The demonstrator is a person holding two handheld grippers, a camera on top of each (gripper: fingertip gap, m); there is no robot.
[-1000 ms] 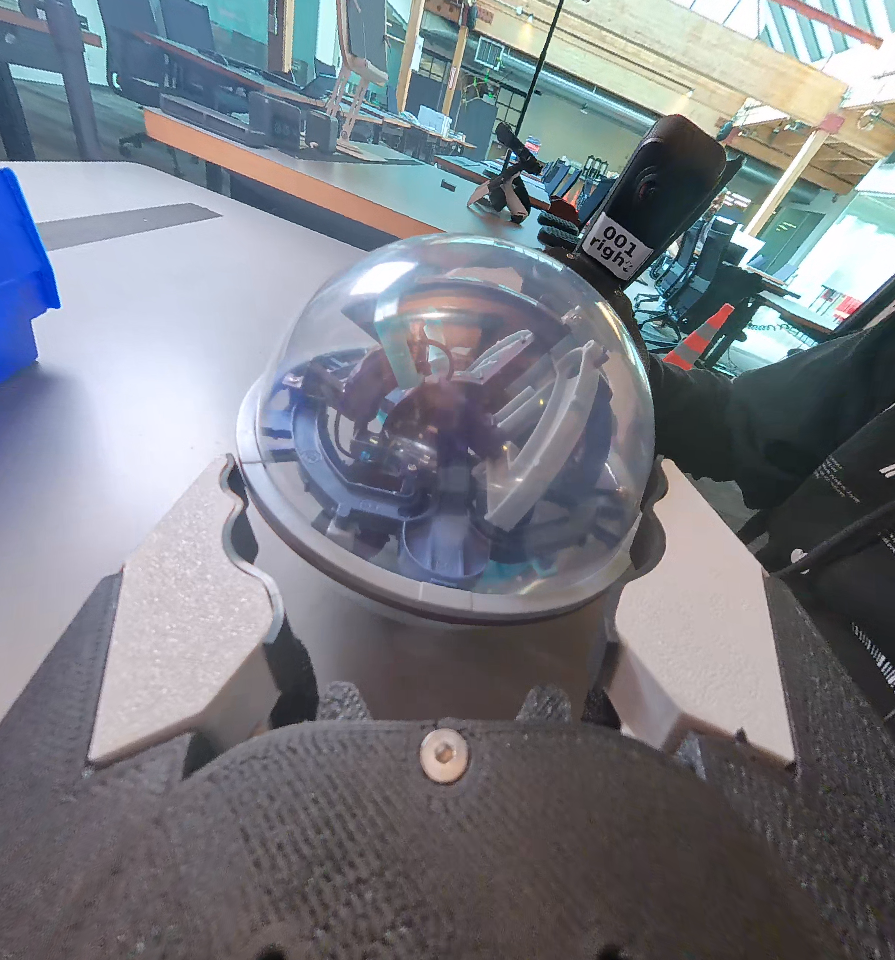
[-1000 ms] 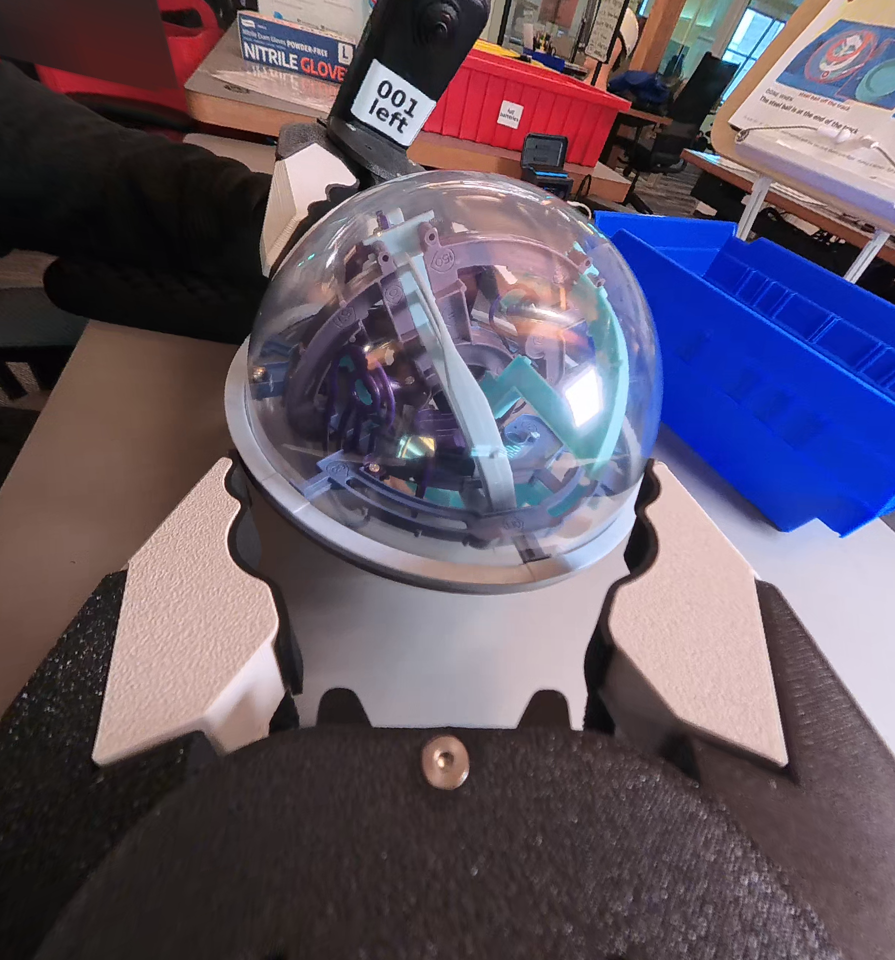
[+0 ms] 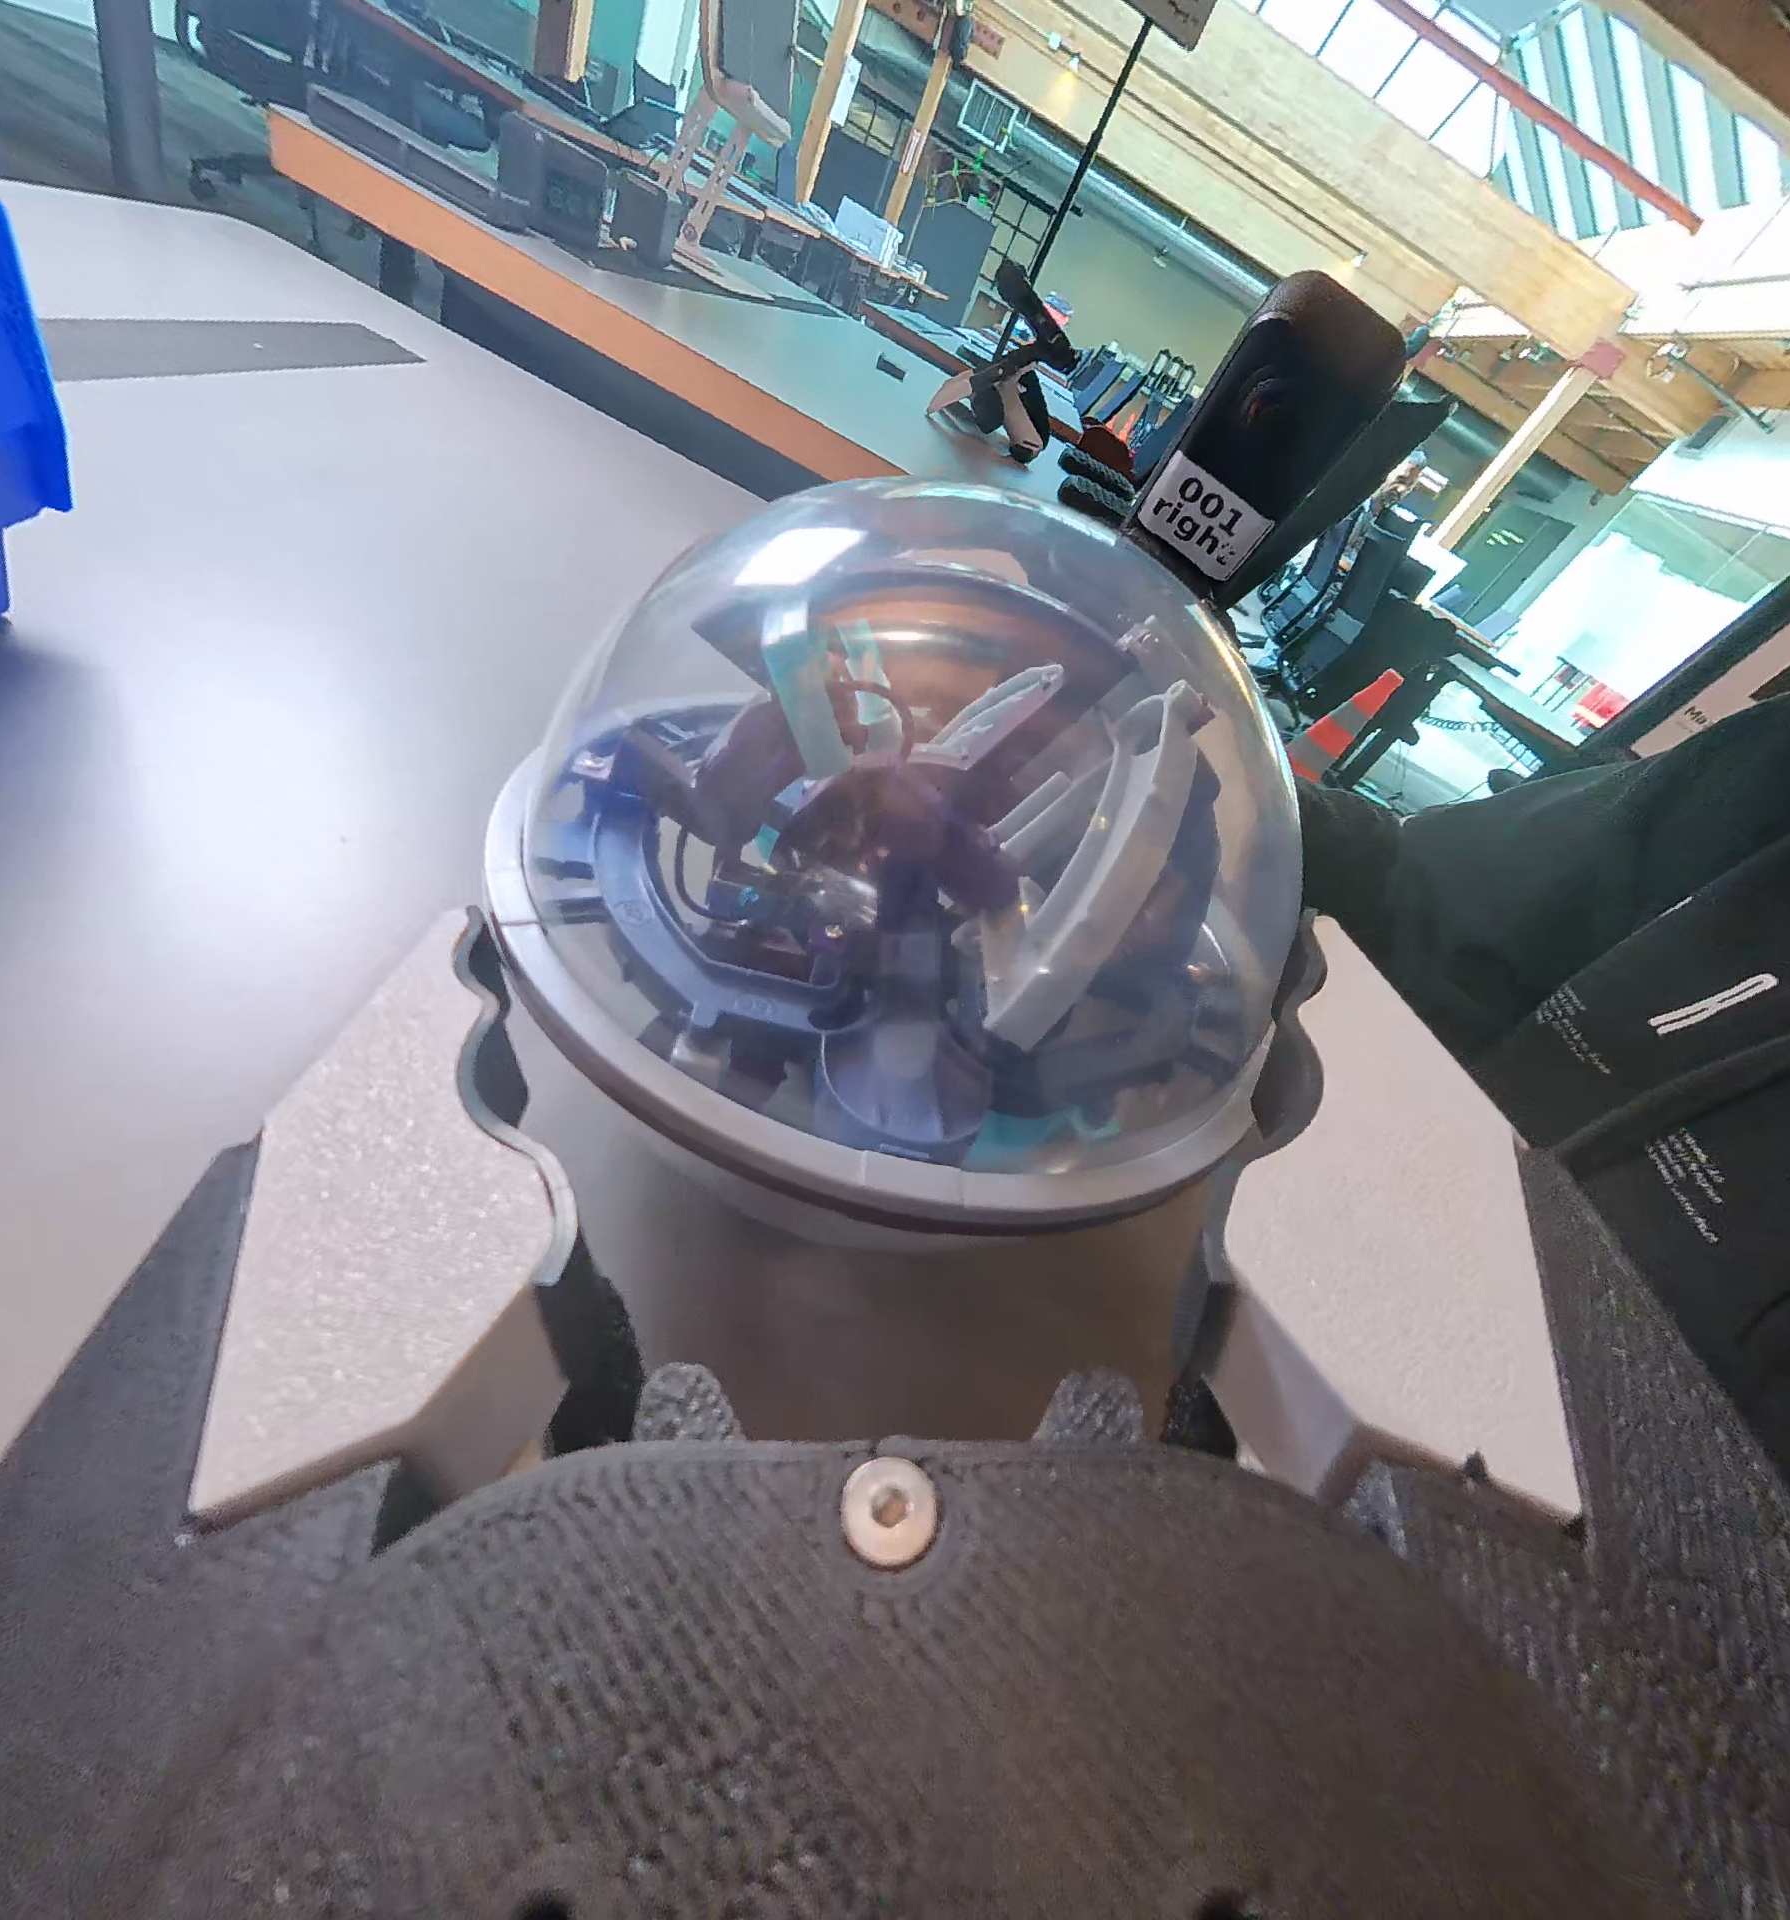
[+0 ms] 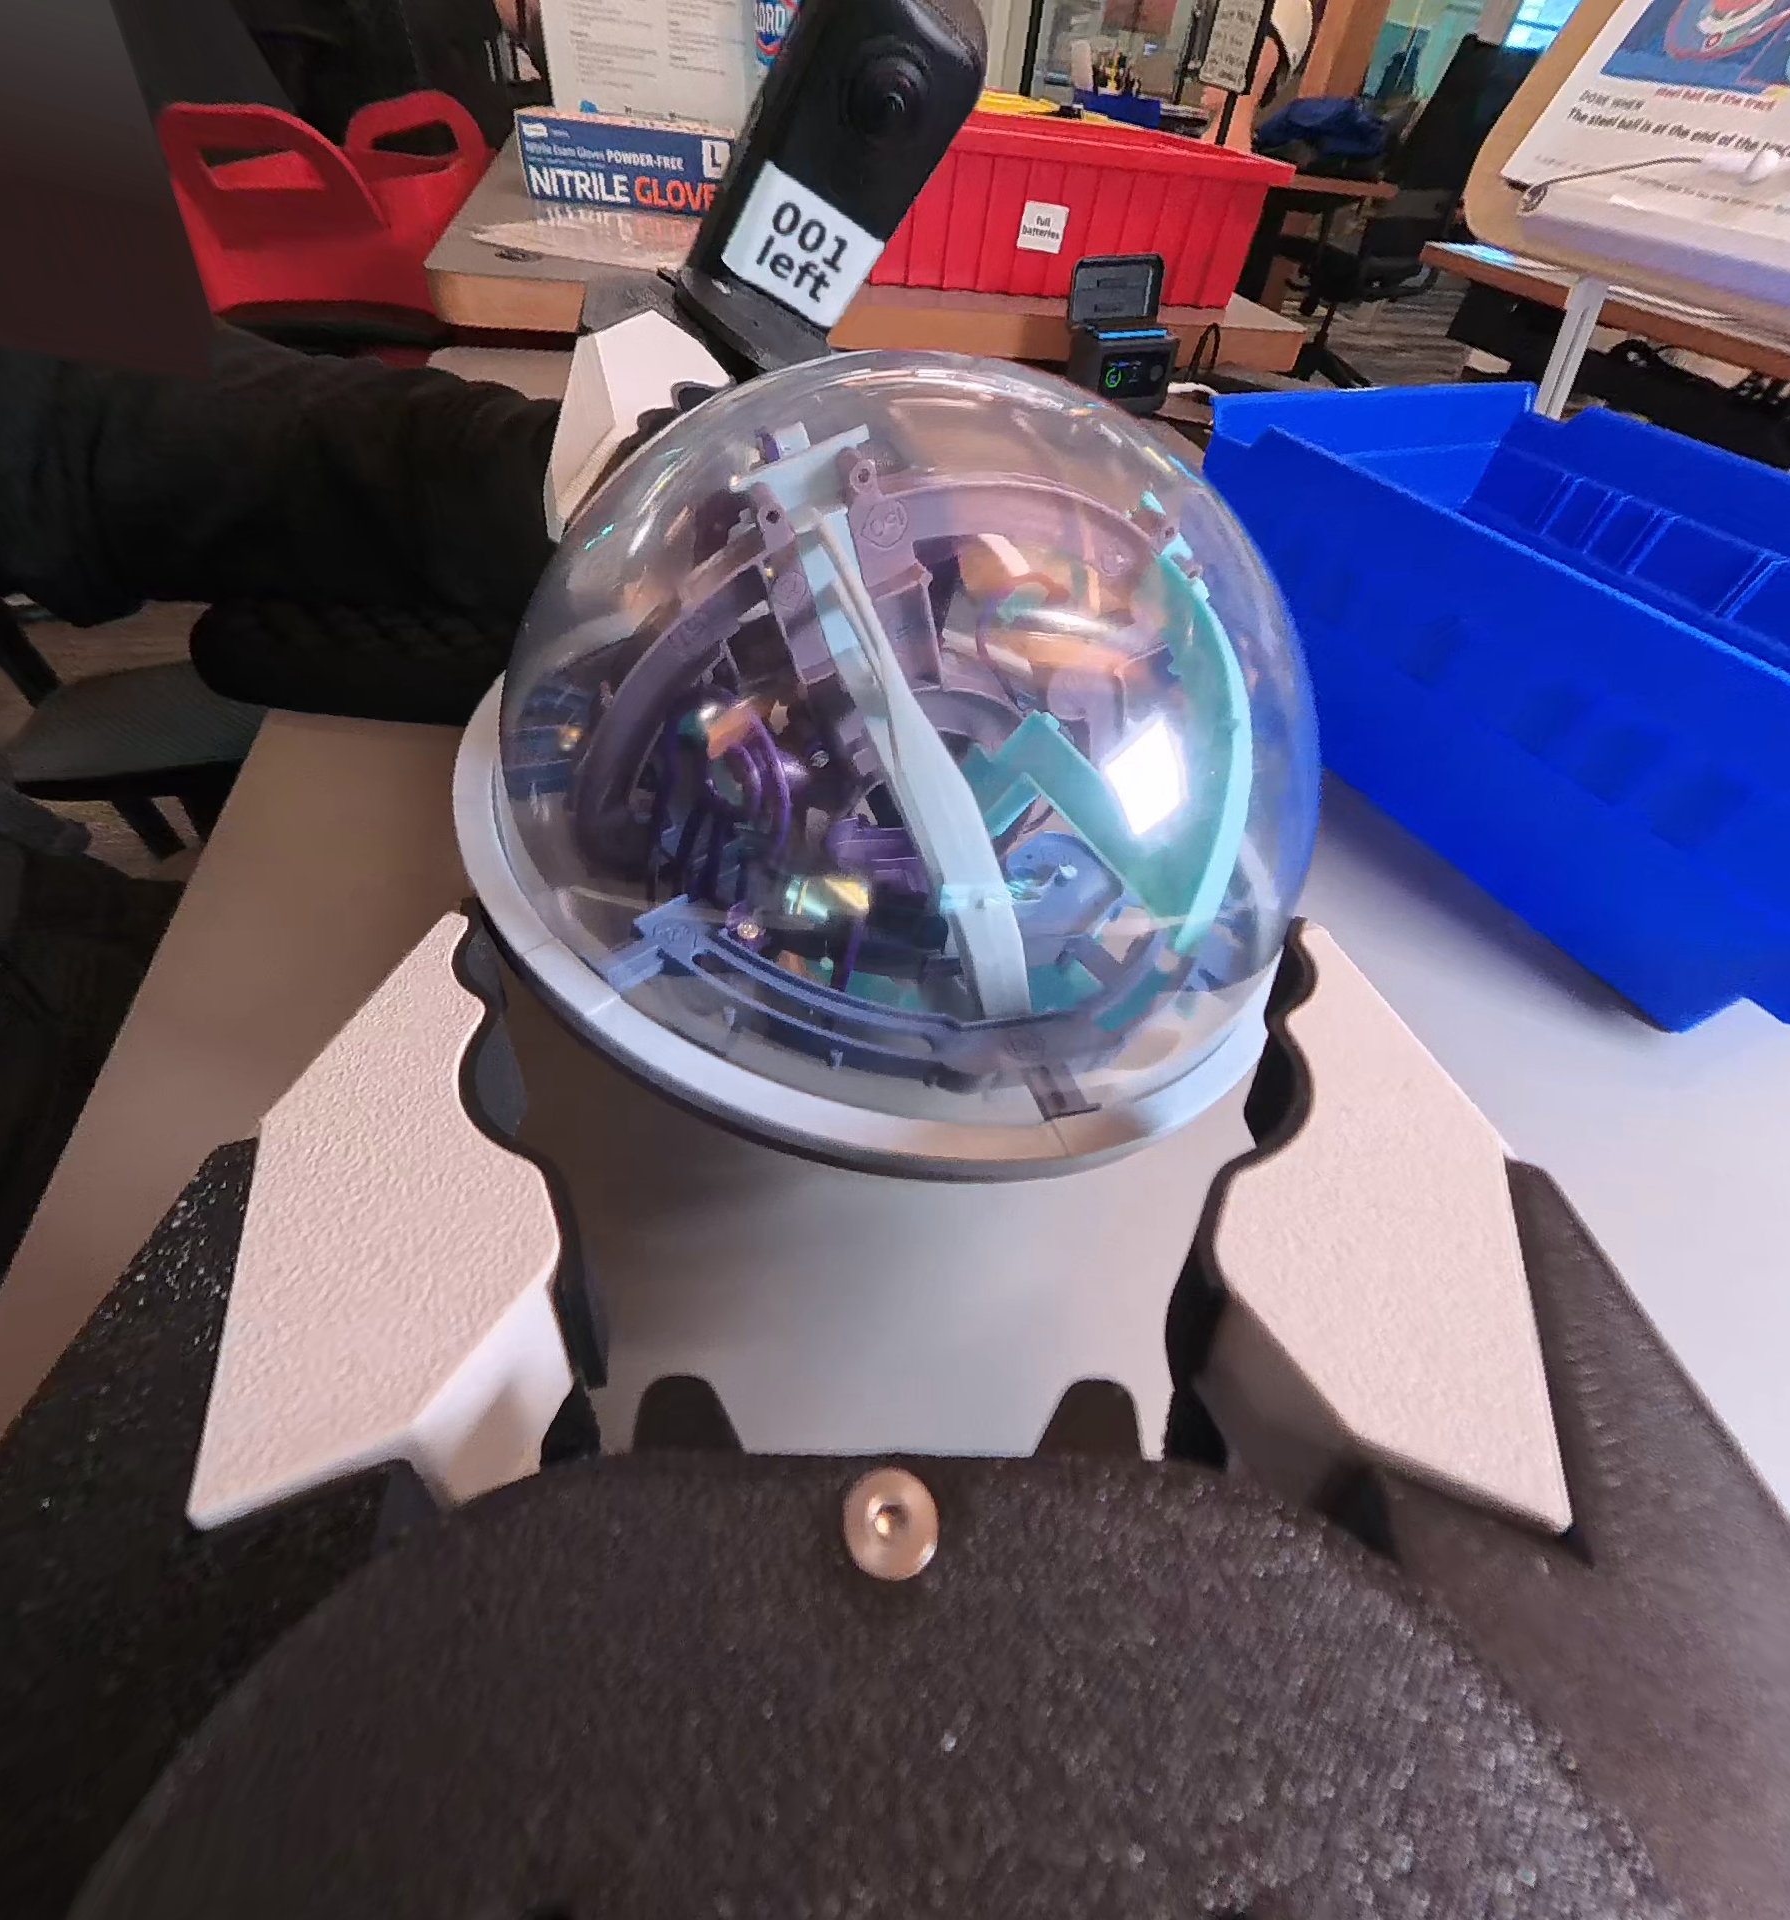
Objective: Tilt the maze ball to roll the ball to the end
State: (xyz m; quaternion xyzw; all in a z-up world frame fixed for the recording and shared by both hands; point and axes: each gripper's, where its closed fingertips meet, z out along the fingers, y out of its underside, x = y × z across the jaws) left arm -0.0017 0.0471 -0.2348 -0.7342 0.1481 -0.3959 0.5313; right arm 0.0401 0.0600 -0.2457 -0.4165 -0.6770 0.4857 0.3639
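Blue bin (image 4: 1556,665) on the grey table (image 4: 1649,1164). Behind it: red bin (image 4: 1078,197), glove box (image 4: 610,166), red basket (image 4: 299,197). Left wrist view: orange cone (image 3: 1348,717), more desks.

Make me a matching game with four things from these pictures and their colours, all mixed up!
Things:
1. bin
2. maze ball's dome
3. traffic cone
4. crate behind the maze ball

Colours:
A. clear, see-through
B. red
C. blue
D. orange with grey stripes

Right pairs: 1-C, 2-A, 3-D, 4-B
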